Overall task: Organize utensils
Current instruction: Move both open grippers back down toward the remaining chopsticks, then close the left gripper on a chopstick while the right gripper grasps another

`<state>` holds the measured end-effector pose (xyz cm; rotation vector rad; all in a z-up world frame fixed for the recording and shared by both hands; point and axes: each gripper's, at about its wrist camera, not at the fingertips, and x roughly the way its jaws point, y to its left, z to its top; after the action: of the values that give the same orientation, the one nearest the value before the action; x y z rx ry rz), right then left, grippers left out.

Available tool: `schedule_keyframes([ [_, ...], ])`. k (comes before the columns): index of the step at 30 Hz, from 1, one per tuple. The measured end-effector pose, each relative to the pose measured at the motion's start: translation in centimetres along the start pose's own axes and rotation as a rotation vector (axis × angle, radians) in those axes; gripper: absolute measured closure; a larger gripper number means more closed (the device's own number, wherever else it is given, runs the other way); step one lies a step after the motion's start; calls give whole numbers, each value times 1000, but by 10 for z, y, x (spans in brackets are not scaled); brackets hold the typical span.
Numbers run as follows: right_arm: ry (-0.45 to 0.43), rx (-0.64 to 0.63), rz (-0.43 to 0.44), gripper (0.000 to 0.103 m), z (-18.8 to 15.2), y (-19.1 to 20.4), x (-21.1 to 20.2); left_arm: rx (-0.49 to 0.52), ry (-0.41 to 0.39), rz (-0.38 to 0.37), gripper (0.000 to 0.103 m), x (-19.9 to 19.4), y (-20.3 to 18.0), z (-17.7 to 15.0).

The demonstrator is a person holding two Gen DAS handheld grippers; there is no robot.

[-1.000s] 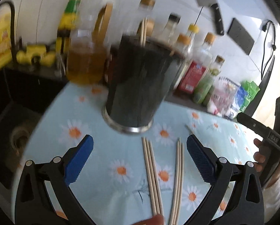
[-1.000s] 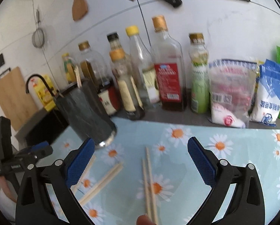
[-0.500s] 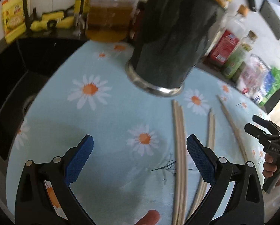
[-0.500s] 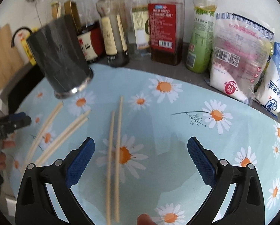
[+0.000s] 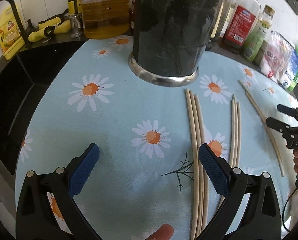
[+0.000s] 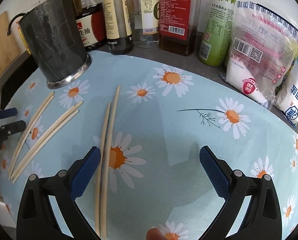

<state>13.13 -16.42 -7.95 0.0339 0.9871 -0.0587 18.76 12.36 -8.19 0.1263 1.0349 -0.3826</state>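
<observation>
While both claws are held low over the daisy cloth [image 5: 113,120], neither is clamped on anything. The left claw [image 5: 149,167] is spread wide, its blue pads [image 5: 83,170] well apart, and only cloth is seen between them. Just beside its right pad, a bundle of chopsticks [image 5: 194,132] is laid lengthwise, running from under that pad forward toward the holder. A second bundle [image 5: 235,132] is found just right of the first, roughly parallel to it. Farther right, a third pair [image 5: 268,128] is laid at a slant, and the right claw's black tips are seen over it. Straight ahead of the left claw, the dark holder [image 5: 168,40] with a metal base ring is stood upright on the cloth, close to the near ends of the first bundle. Behind it, an oil jug [image 5: 105,14] and bottles [image 5: 240,24] are lined up.

The right claw [image 6: 149,170] is likewise spread wide with nothing gripped. The pair [image 6: 107,144] is laid just inside its left pad [image 6: 85,172], seemingly touching it, and pointed forward. Well to the left, the other two bundles [image 6: 49,132] are fanned out, with the left claw's tips [image 6: 9,120] beside them. Ahead and left, the holder [image 6: 53,40] is stood. Directly ahead, bottles [image 6: 174,14] and bags [image 6: 256,50] are ranged along the counter edge.
</observation>
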Motion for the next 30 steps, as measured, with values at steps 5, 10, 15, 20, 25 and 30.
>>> schedule_keyframes([
  [5,21,21,-12,8,1,-4,1,12,31,22,5,3,-2,2],
  [10,62,-8,-56,8,2,-1,4,13,97,37,5,8,0,9],
  [15,99,29,-25,7,3,-8,8,48,155,65,4,12,-2,14],
  [20,122,33,-35,7,4,-6,10,49,190,60,4,15,-1,19],
  [25,138,61,-58,9,7,-5,13,40,181,64,8,14,-1,18],
  [30,125,26,-29,75,7,8,0,24,187,62,68,3,6,22],
])
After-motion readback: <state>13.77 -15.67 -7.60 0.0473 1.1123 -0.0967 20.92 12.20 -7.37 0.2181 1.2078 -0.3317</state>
